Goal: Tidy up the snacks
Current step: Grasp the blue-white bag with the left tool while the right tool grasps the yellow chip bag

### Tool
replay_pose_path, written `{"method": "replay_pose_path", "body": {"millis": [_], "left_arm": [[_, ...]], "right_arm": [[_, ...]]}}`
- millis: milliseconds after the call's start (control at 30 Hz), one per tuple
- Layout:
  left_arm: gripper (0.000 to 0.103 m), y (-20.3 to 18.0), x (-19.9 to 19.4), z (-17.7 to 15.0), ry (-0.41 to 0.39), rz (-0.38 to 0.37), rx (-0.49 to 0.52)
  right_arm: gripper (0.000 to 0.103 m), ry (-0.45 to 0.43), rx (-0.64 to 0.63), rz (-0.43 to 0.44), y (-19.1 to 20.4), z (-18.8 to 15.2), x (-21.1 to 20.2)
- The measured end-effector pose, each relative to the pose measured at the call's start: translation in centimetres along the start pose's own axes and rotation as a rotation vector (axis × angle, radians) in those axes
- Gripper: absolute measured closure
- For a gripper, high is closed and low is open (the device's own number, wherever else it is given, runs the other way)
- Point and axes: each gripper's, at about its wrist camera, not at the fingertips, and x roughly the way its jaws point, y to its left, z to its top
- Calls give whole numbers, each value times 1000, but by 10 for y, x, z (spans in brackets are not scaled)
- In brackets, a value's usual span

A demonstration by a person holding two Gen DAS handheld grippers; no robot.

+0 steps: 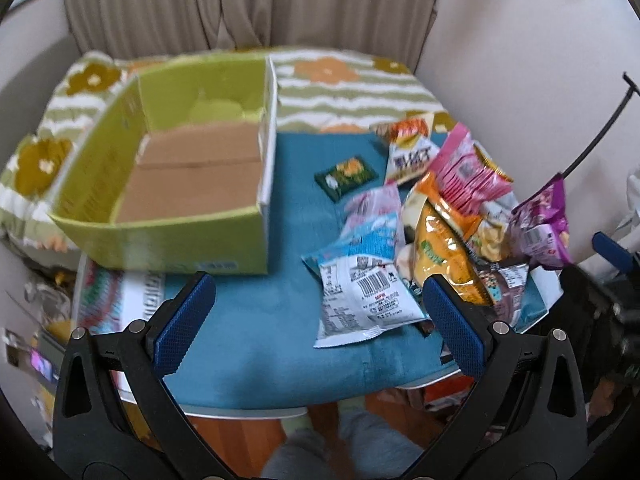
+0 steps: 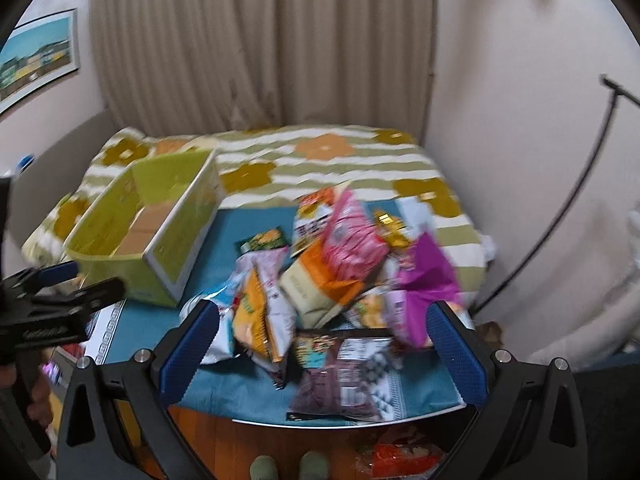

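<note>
An empty lime-green cardboard box [image 1: 168, 184] [image 2: 160, 240] stands at the left of a table with a teal cloth [image 1: 260, 320] [image 2: 132, 332]. To its right lies a pile of snack bags: a white barcode packet [image 1: 360, 300], a yellow bag [image 1: 444, 256] [image 2: 256, 312], a pink bag [image 1: 464, 176] [image 2: 352, 244], a purple bag [image 1: 544, 220] [image 2: 424, 280], a dark packet [image 2: 344, 376]. A small dark green packet [image 1: 346, 174] [image 2: 264, 242] lies apart. My left gripper [image 1: 320, 312] is open above the cloth's near edge, holding nothing. My right gripper [image 2: 320, 344] is open just before the pile, empty.
Behind the table is a bed with a green-striped, flowered cover [image 1: 352, 92] [image 2: 320, 160] and a curtain [image 2: 264, 48]. A black stand [image 2: 560, 208] leans at the right wall. More snack packets [image 2: 400, 456] lie on the wooden floor under the table. The left gripper's body [image 2: 52, 312] shows at left.
</note>
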Motion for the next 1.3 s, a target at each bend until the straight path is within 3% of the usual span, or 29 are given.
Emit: {"method": "replay_pose_path", "body": {"millis": [333, 600, 700, 767, 1000, 1133, 1300], "left_arm": [[1, -9, 93, 0, 142, -6, -128], [1, -14, 137, -5, 243, -43, -184], [10, -14, 142, -5, 251, -72, -207], [30, -18, 146, -5, 269, -73, -194], [37, -27, 150, -6, 276, -52, -166], [44, -24, 143, -8, 272, -54, -173], [45, -16, 136, -11, 265, -15, -172]], "right_arm": [[0, 152, -220, 223, 6, -9, 95], [3, 241, -366, 365, 16, -15, 140], [4, 263, -400, 395, 18, -13, 150], [8, 275, -414, 418, 18, -12, 155], [26, 333, -445, 453, 17, -12, 172], [26, 338, -439, 476, 15, -10, 174], [29, 336, -449, 488, 16, -10, 176]]}}
